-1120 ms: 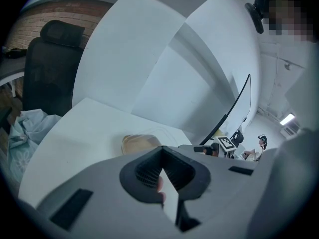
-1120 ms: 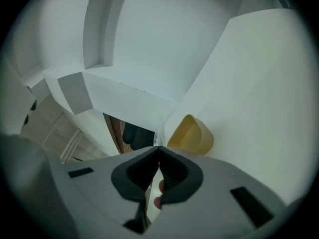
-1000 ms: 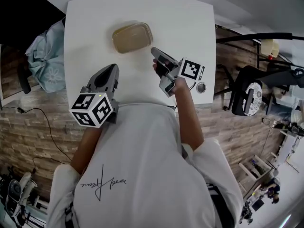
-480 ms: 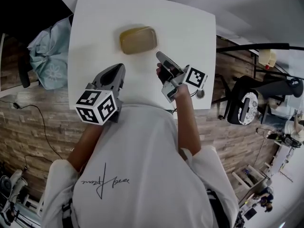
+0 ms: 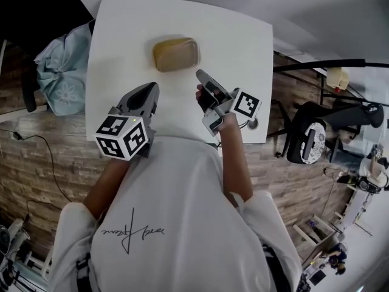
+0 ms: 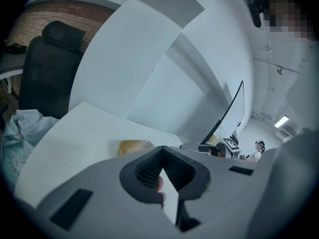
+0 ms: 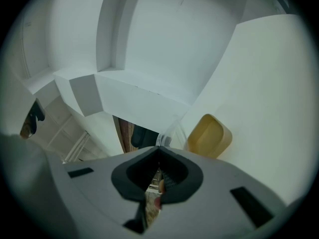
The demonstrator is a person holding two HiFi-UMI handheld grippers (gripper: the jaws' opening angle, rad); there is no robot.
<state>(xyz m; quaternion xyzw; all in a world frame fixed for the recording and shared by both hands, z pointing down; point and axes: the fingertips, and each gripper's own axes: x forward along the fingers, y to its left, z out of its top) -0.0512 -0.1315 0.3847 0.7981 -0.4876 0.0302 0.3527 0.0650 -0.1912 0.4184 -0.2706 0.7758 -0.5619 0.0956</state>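
A white desk (image 5: 243, 35) is standing on a wood-plank floor (image 5: 55, 163), with pale walls showing behind it. A pale blue cloth (image 5: 61, 66) is lying off the desk's left edge. A small round object (image 5: 254, 125) is sitting at the near right corner.

1. A tan container (image 5: 175, 55) is resting on the far half of the desk, roughly centred. It is sitting free, with nothing bracing it. A clear cover seems to be lying over it, though the views are not settling this.

2. The left tool (image 5: 148, 90) is hovering over the near left part of the desk, well apart from the container. Its own view is showing the jaws pressed together with nothing between them.

3. The right tool (image 5: 199, 73) is pointing toward the container's near right corner and is standing near it without touching. Its jaws are likewise meeting at the tips and holding nothing.

Risk assessment: with both tools closed, any contact is likely to act as a push and not a grip. The container is looking light and the desk smooth, so a nudge from the nearer right tool could send it skidding toward the far edge or turn it askew. A loose cover could shift or pop off under a sideways knock.
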